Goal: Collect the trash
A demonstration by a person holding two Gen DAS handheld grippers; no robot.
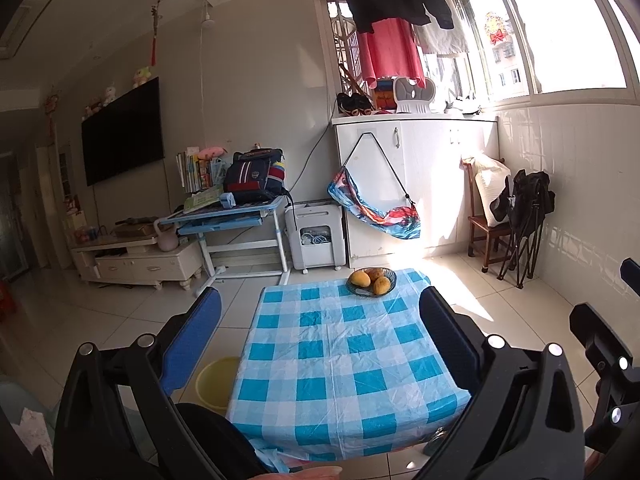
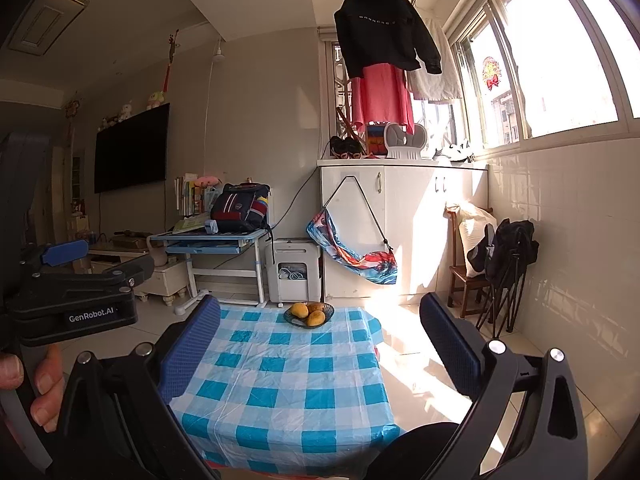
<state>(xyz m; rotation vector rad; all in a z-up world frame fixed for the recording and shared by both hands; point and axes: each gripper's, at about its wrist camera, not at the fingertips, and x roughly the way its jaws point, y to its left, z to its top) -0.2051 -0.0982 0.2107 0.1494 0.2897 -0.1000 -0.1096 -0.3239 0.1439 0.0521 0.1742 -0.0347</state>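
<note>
Two grippers are being held above one table (image 1: 344, 364), left gripper (image 1: 320, 320) and right gripper (image 2: 316, 336) both spread wide, nothing gripped. One bowl (image 1: 372, 282) with three fruits is sitting at the far edge. One yellow bin (image 1: 214, 384) is being half hidden beside the table. No trash is being made out on the checked cloth.
</note>
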